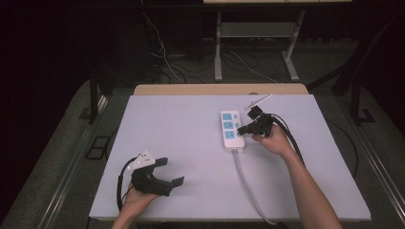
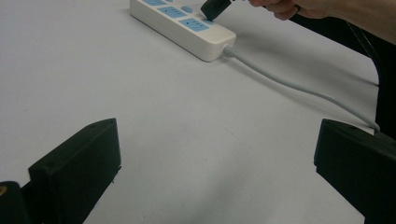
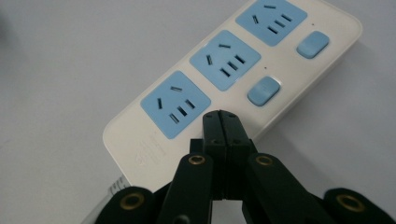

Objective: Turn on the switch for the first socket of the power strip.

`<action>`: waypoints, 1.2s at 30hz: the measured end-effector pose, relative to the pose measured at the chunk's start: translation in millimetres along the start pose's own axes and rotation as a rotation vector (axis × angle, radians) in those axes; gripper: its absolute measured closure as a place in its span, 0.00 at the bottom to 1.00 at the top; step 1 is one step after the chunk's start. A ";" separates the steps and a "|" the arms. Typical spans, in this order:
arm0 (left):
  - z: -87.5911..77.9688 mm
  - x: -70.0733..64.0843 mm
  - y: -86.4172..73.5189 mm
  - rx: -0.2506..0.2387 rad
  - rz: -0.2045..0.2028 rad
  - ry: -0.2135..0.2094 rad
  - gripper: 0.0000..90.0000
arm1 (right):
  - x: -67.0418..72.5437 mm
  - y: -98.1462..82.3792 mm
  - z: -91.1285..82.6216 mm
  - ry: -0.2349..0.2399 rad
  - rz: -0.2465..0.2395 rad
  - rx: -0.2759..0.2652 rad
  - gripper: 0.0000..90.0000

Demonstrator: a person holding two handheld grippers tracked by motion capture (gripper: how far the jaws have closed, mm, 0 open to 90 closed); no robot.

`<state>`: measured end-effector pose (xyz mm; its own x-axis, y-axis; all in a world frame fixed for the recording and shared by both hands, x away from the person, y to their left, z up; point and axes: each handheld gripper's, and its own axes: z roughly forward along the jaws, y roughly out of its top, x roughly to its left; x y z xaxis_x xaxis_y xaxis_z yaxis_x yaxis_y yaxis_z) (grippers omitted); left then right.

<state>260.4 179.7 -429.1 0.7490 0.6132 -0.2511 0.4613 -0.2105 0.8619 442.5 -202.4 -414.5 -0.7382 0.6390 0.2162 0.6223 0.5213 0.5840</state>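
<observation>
Pressing switch | right gripper (image 3: 221,122) jaws closed, empty, tips over nearest blue rocker on white three-socket plastic power strip (image 3: 243,70) mid-counter | keep tips centred, push straight down | left gripper (image 1: 167,171) jaws open, idle near counter edge

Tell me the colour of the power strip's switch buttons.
Light blue buttons on a cream strip; right gripper view.

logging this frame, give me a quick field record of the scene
surface: white table top
main item: white power strip with three blue sockets, grey cord trailing toward the person
right gripper: shut, empty, tip over the strip's nearest switch
left gripper: open, empty, resting apart from the strip
other: small white item beyond the strip, unclear
</observation>
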 end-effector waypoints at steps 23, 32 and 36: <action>-0.7 -0.2 -0.3 -0.001 -0.002 0.000 0.00 | -0.4 -2.4 -15.1 -0.015 -0.007 0.003 1.00; 0.1 -1.0 -0.2 0.003 0.002 -0.001 0.00 | -3.2 -5.1 -36.4 -0.036 -0.005 -0.018 1.00; 0.3 -1.5 -0.3 0.003 0.000 -0.001 0.00 | -3.1 -6.7 -47.4 -0.042 -0.002 -0.033 1.00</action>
<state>259.3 178.6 -429.2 0.7493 0.6126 -0.2514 0.4626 -0.2127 0.8607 428.2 -234.7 -382.1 -0.7272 0.6617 0.1827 0.6118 0.5040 0.6096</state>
